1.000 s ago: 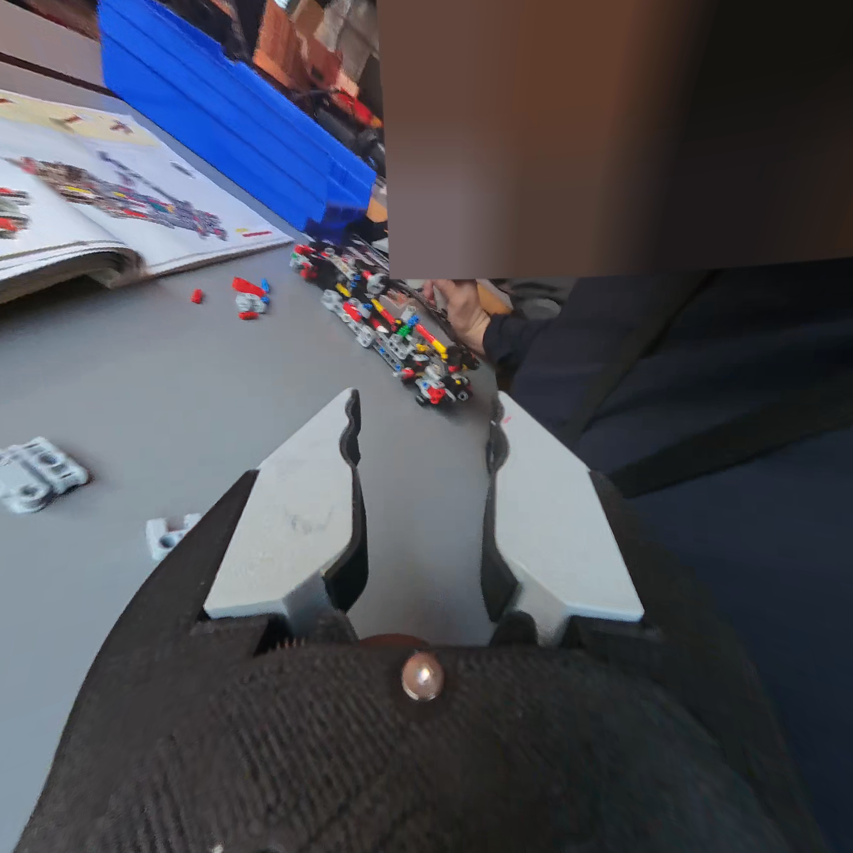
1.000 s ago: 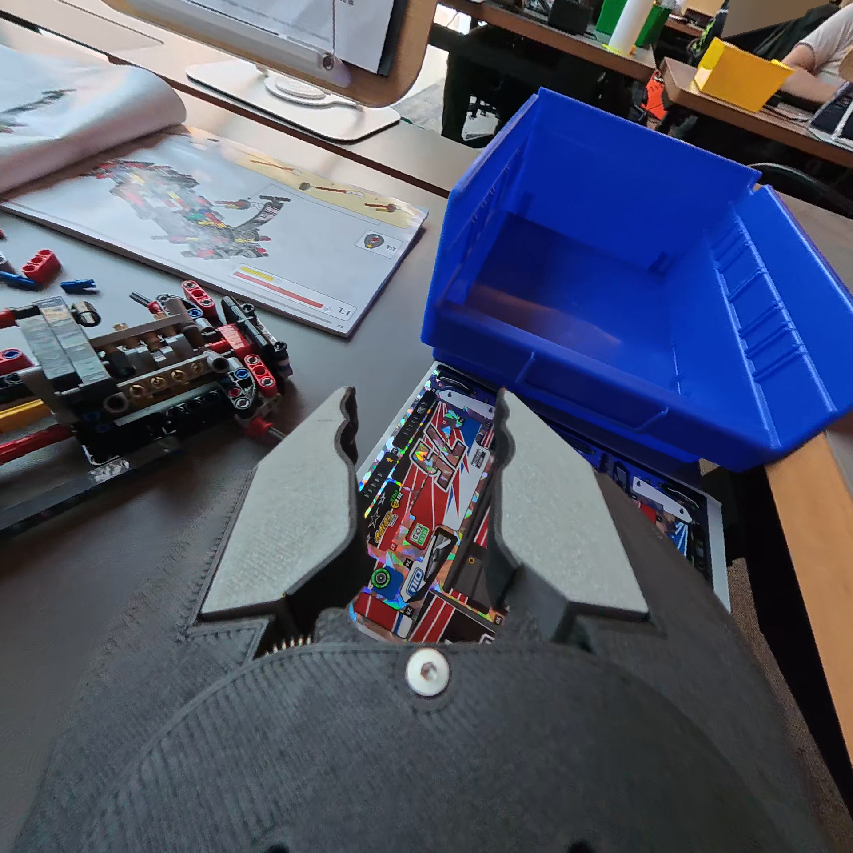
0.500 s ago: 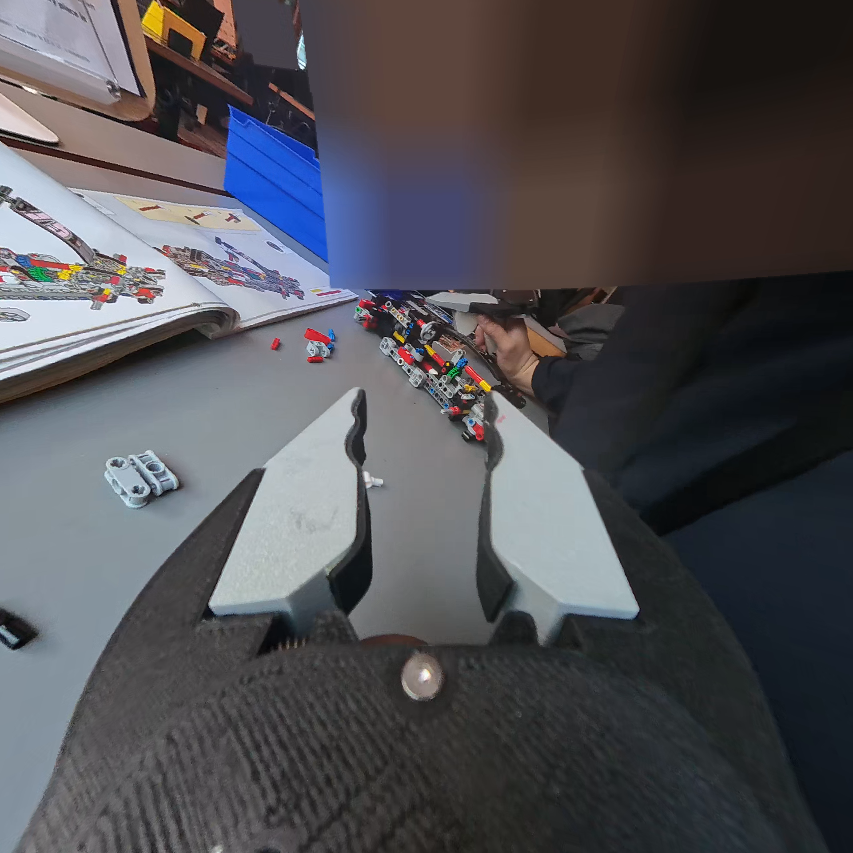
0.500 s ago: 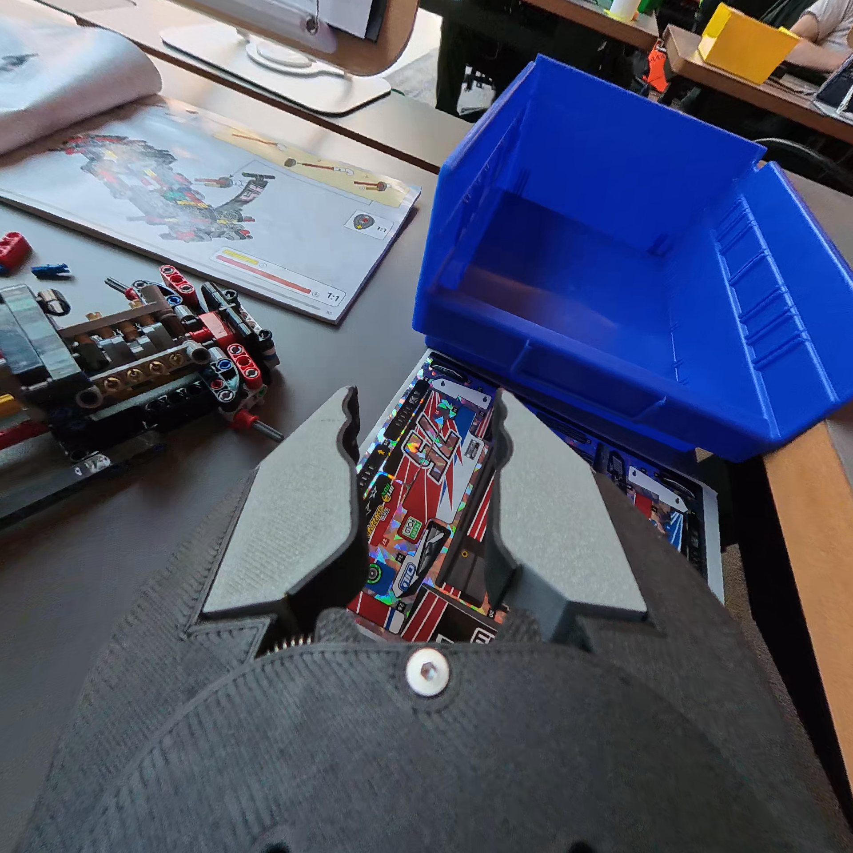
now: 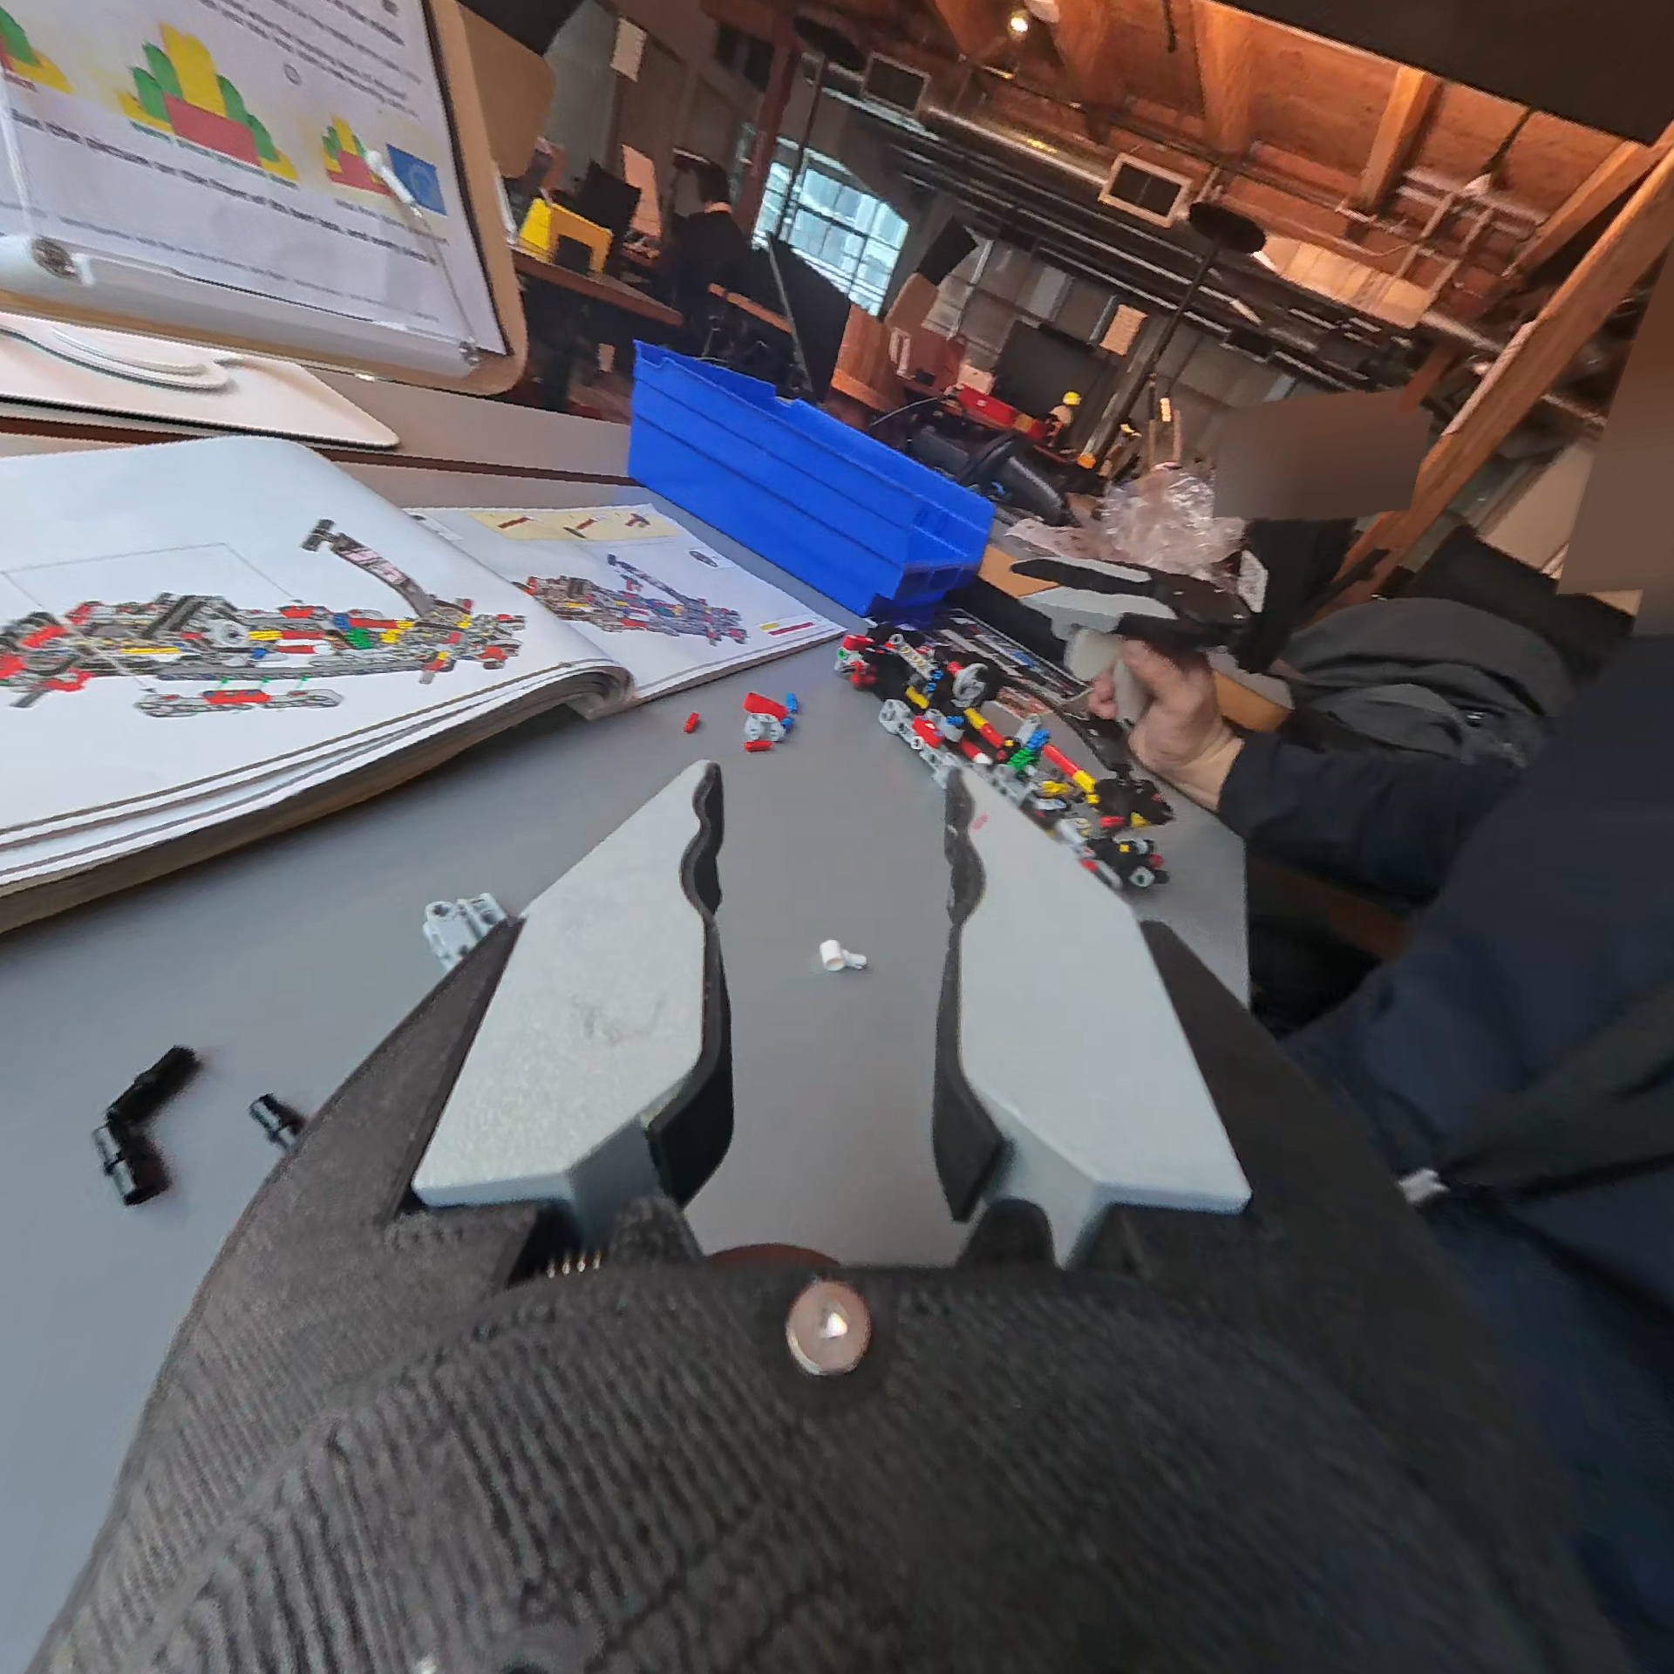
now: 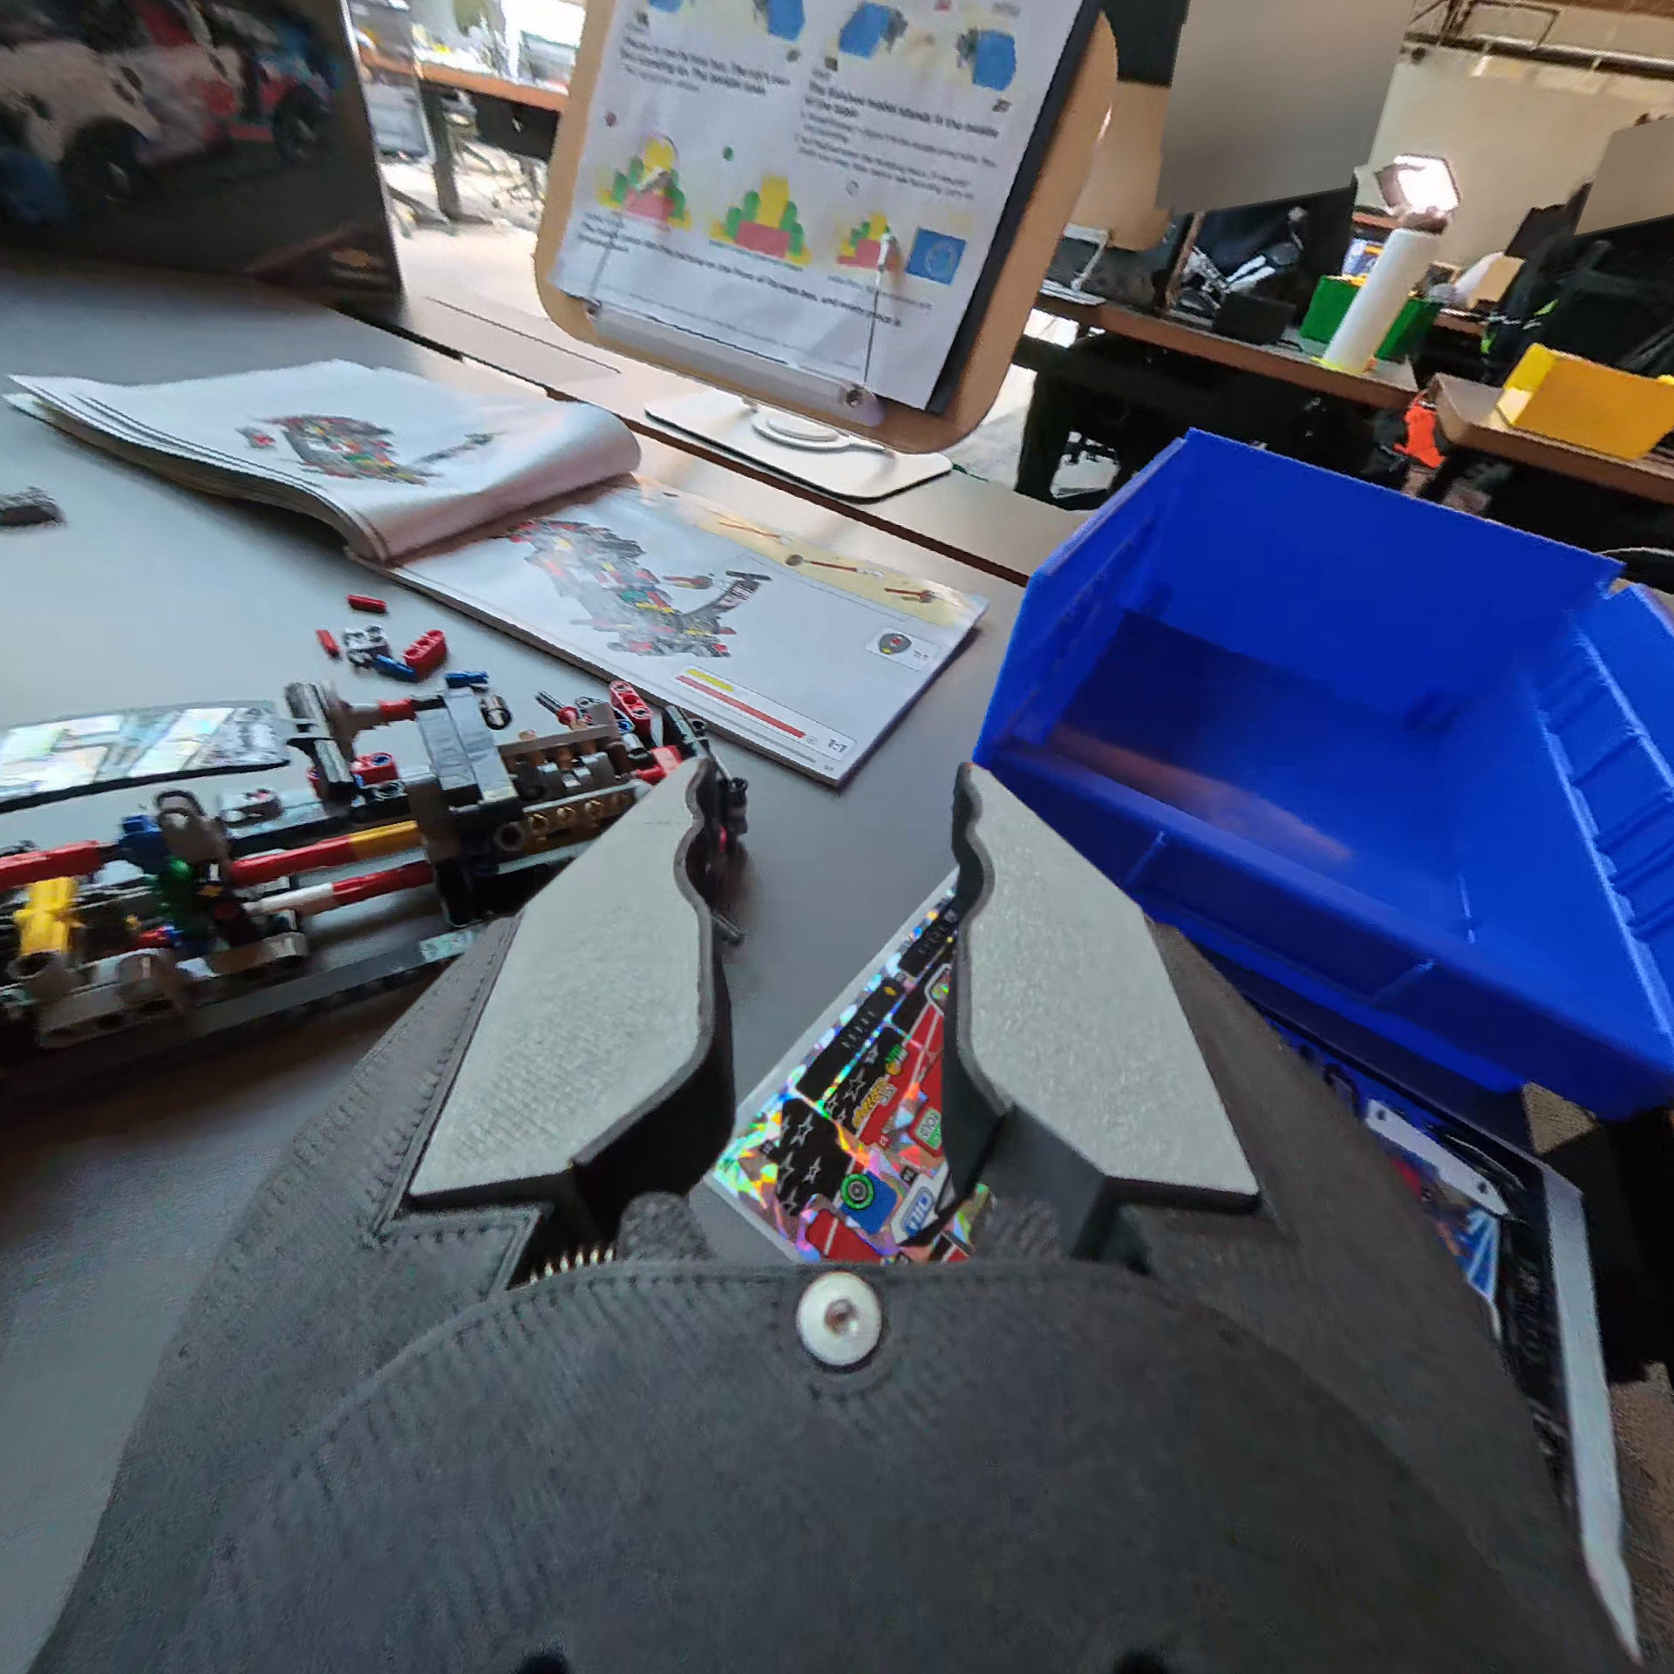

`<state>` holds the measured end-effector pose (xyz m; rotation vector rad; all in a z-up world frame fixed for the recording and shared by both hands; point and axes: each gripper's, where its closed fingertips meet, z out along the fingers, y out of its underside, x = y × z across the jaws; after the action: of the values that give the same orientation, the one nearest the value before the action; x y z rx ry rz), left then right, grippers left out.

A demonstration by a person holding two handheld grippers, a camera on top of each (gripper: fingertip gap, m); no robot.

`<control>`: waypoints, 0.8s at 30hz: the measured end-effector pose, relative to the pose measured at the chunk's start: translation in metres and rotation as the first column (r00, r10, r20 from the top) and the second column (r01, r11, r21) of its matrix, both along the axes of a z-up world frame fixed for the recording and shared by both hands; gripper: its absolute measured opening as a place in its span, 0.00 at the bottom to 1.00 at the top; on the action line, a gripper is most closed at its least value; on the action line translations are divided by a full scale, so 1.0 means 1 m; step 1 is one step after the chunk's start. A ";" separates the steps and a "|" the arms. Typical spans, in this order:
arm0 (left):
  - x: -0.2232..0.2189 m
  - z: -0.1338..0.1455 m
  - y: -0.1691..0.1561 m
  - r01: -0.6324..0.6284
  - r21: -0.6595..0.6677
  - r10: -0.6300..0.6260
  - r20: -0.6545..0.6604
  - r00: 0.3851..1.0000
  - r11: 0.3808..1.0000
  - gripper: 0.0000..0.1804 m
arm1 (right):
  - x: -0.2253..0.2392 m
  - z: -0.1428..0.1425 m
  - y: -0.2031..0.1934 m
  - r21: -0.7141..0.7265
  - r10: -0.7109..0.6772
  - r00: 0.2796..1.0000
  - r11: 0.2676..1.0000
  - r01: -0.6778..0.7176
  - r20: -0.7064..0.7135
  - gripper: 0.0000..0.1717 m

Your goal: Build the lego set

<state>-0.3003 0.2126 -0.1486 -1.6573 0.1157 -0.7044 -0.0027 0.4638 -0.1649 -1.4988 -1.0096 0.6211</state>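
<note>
Both claws narrow a touch yet stay spread and empty, left gripper (image 5: 829,806) now over a small white peg (image 5: 841,957), right gripper (image 6: 824,806) near the brick chassis (image 6: 344,815).

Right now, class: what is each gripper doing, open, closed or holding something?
Left gripper: open, holding nothing, above a small white piece.
Right gripper: open, holding nothing.

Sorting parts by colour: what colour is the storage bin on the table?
Solid blue bin, shown best in the right wrist view.
</note>
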 end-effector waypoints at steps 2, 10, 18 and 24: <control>-0.007 0.001 0.000 -0.061 0.013 0.062 -0.025 0.998 0.998 0.26 | 0.000 0.005 -0.005 -0.020 0.040 0.998 0.999 -0.042 -0.051 0.28; -0.039 0.001 0.004 -0.315 0.033 0.316 -0.092 0.944 0.949 0.23 | -0.006 0.015 -0.025 -0.125 0.201 0.959 0.965 -0.229 -0.200 0.28; -0.042 0.002 -0.001 -0.407 0.028 0.408 -0.053 0.911 0.913 0.22 | -0.019 0.011 -0.059 -0.263 0.380 0.883 0.854 -0.450 -0.277 0.33; -0.037 -0.002 0.001 -0.410 0.005 0.409 -0.075 0.909 0.912 0.22 | -0.023 0.005 -0.066 -0.298 0.402 0.880 0.833 -0.467 -0.255 0.28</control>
<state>-0.3370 0.2141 -0.1509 -1.6481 -0.1811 -0.3225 -0.0257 0.3982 -0.1596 -1.4841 -1.1489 1.3054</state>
